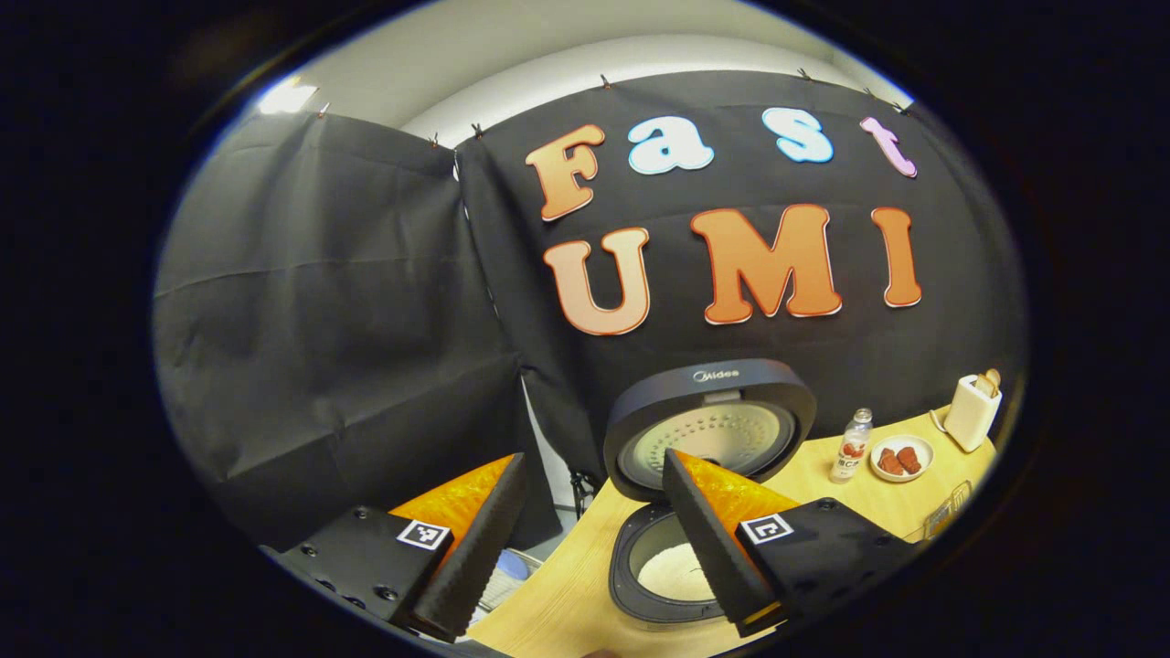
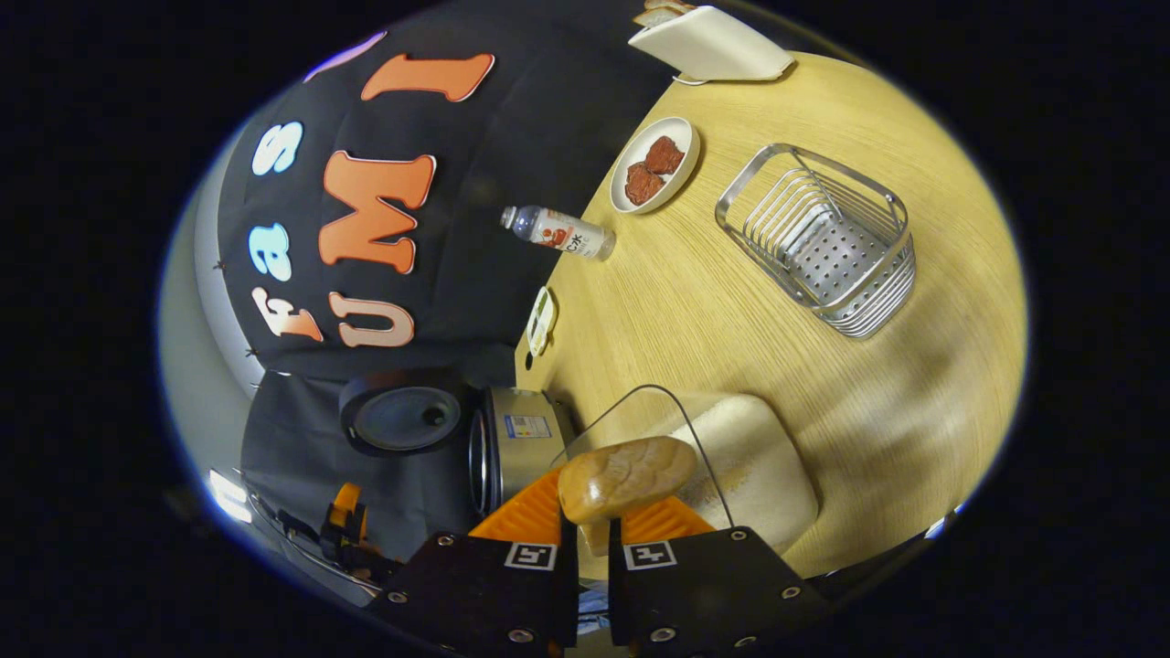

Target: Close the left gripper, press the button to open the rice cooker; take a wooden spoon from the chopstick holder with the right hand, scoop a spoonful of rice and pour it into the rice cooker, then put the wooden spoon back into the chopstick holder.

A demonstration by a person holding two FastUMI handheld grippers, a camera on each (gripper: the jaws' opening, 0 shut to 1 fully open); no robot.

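Observation:
In the left gripper view the dark rice cooker stands open, its lid tipped up and white rice in the pot. My left gripper hovers in front of it, open, fingers wide apart and holding nothing. In the right gripper view my right gripper is shut on the wooden spoon. The spoon's bowl hangs over a clear container of rice. Whether the spoon carries rice is hidden. The rice cooker lies just beyond the container. The wire chopstick holder stands farther off on the table.
On the wooden table are a small bottle, a plate of red food and a white toaster. The same bottle, plate and toaster stand right of the cooker.

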